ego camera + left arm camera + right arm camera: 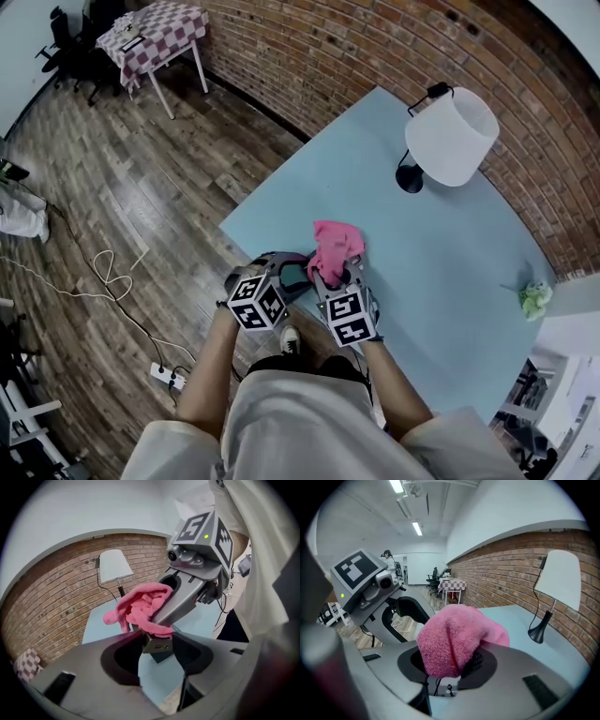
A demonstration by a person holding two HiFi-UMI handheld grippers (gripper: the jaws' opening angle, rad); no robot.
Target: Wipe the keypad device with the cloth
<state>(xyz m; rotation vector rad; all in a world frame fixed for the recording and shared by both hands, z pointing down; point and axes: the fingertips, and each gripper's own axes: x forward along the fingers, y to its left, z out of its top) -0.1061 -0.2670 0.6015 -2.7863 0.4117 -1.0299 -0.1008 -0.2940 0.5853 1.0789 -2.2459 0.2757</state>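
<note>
Left gripper view shows the left gripper (157,641) clamped wide across the keypad device (159,647) above the counter's (441,281) near edge, where hard rubbing by the right gripper (447,667), which pinches the pink cloth (452,639), could pry it loose.

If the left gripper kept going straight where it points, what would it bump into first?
The keypad device, already pinched between its fingers. Just beyond sits the pink cloth bunched in the right gripper, touching the device's top; depth past that is hard to judge.
</note>
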